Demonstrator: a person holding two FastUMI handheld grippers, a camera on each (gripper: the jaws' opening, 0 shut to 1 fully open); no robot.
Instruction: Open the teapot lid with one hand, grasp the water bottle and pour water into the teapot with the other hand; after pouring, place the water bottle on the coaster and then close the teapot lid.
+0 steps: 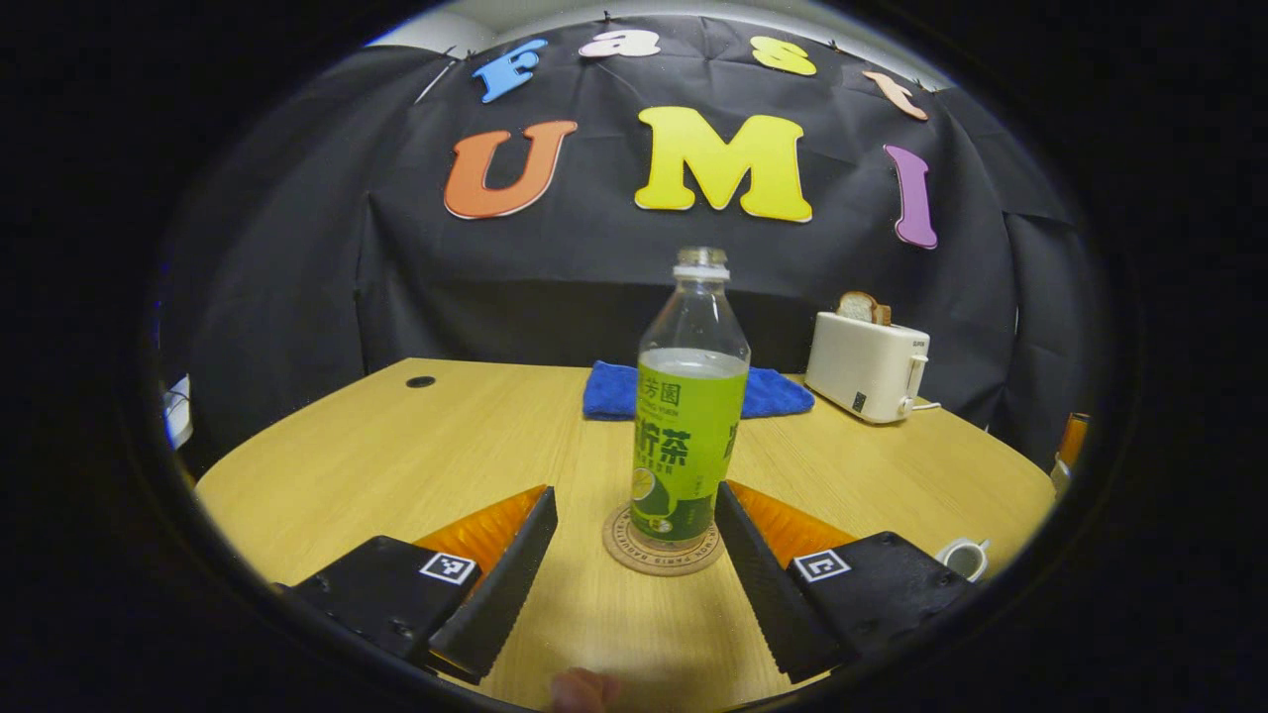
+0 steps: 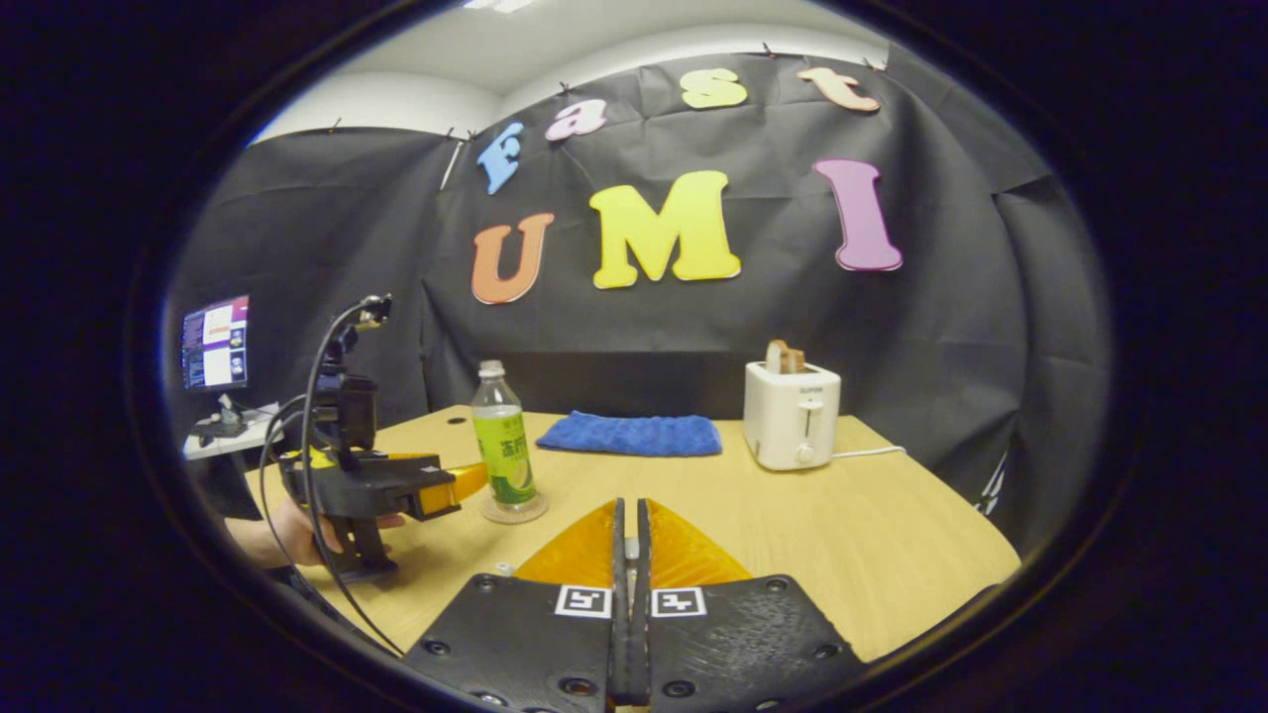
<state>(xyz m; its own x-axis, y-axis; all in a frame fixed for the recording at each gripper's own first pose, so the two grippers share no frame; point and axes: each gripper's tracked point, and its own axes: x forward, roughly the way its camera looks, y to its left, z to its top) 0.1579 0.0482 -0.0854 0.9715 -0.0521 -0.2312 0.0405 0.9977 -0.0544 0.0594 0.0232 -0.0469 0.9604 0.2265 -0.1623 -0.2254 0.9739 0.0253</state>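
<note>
Left gripper view: your left gripper (image 1: 634,515) is spread wide, fingers either side of the water bottle (image 1: 687,416) and apart from it. Bottle upright on the coaster (image 1: 662,543), uncapped, partly full. Blue towel (image 1: 693,392) and toaster (image 1: 868,364) sit far on the table (image 1: 396,465).

Right gripper view: your right gripper (image 2: 630,530) has its fingers pressed together over a small pale piece I cannot identify. Bottle on the coaster, far left, with the left gripper just beside it.

Bottle (image 1: 690,416) on coaster (image 1: 661,551), towel (image 1: 611,390) behind.
</note>
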